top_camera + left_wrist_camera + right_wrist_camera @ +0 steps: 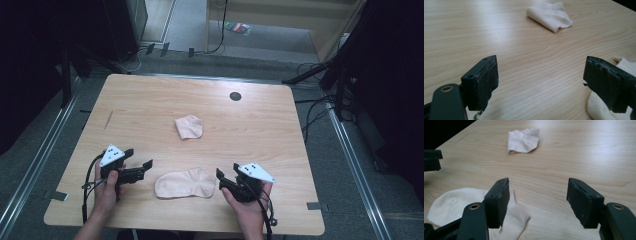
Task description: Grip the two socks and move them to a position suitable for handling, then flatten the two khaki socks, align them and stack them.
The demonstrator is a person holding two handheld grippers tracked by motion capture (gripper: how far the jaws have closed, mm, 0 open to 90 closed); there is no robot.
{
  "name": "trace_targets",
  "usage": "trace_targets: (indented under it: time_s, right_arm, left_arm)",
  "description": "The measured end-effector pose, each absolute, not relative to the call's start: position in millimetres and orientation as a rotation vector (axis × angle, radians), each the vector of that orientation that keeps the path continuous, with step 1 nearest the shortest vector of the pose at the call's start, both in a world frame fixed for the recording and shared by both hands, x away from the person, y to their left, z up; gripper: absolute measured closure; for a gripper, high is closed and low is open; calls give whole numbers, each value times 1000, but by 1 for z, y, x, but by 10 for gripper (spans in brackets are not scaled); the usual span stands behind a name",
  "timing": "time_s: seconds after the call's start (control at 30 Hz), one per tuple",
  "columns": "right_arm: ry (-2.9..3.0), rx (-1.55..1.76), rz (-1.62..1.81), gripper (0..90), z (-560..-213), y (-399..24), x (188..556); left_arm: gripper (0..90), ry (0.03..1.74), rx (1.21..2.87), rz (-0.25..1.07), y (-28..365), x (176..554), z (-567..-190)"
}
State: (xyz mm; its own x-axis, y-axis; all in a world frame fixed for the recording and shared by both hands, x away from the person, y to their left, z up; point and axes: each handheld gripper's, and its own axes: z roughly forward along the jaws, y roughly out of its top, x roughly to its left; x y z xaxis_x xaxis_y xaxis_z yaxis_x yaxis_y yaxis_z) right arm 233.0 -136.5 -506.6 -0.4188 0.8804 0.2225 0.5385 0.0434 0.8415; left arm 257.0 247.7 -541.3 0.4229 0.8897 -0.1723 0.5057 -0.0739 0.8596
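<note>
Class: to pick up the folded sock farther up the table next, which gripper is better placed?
Neither clearly: left gripper and right gripper, both open, flank the flat sock; the folded sock lies centrally beyond.

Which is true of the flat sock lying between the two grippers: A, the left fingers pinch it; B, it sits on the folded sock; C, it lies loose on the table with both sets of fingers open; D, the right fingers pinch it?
C: the flat sock lies free on the table, and the left gripper and right gripper both stand open.

Table (150, 100): pale wood grain, smooth, faint sheen. Flat sock (185, 183): cream knit cloth, matt, soft. Folded sock (189, 126): same cloth. Gripper pads (584, 202): black, matt, rough-edged.
</note>
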Motion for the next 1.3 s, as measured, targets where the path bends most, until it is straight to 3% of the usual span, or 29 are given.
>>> trace_targets:
  time_s: [0.3,0.6,0.9,1.13,1.3]
  right_arm:
    - [1951,1398,1346,388,-479,-139,259]
    - [2057,1308,1312,453,-463,-105,309]
    - [2176,1281,1221,500,-479,-71,365]
    - [2245,1318,1147,427,-501,-40,407]
    - [2203,1414,1117,443,-511,-37,425]
  left_arm:
    - [140,1271,1677,504,250,260,-547]
    - [141,1263,1666,508,249,259,-548]
    - [142,1265,1661,495,250,260,-549]
    - [143,1270,1660,489,250,260,-549]
    - [143,1270,1659,487,250,261,-549]
